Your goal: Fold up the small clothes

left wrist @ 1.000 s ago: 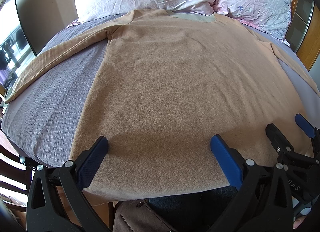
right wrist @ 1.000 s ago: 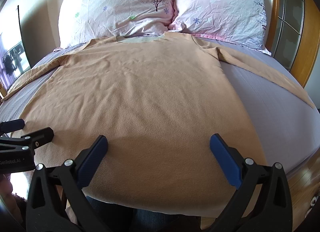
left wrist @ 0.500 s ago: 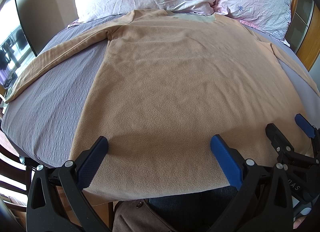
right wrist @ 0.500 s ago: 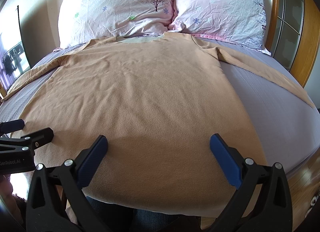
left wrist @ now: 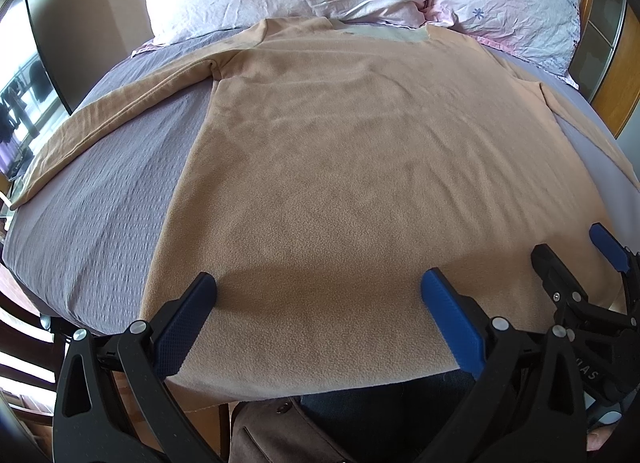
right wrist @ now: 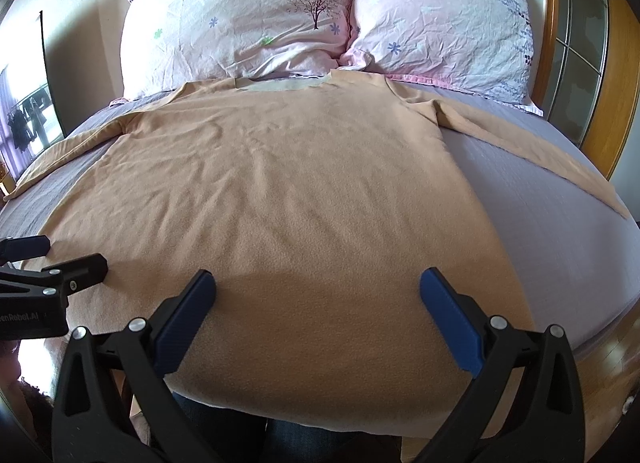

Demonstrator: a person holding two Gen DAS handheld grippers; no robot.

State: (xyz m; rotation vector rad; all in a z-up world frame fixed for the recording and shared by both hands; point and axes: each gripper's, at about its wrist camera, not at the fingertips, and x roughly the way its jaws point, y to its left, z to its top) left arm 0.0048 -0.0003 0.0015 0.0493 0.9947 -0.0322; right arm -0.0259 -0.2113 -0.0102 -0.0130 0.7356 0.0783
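A tan long-sleeved fleece shirt lies flat on the bed, neck toward the pillows, both sleeves spread out sideways; it also shows in the right wrist view. My left gripper is open and empty, hovering over the hem at its left part. My right gripper is open and empty over the hem's right part. Each gripper shows at the edge of the other's view: the right one, the left one.
The bed has a grey-purple sheet and two pale floral pillows at the head. A wooden headboard frame stands at the right. The bed's near edge lies just under the hem, with the person's legs below.
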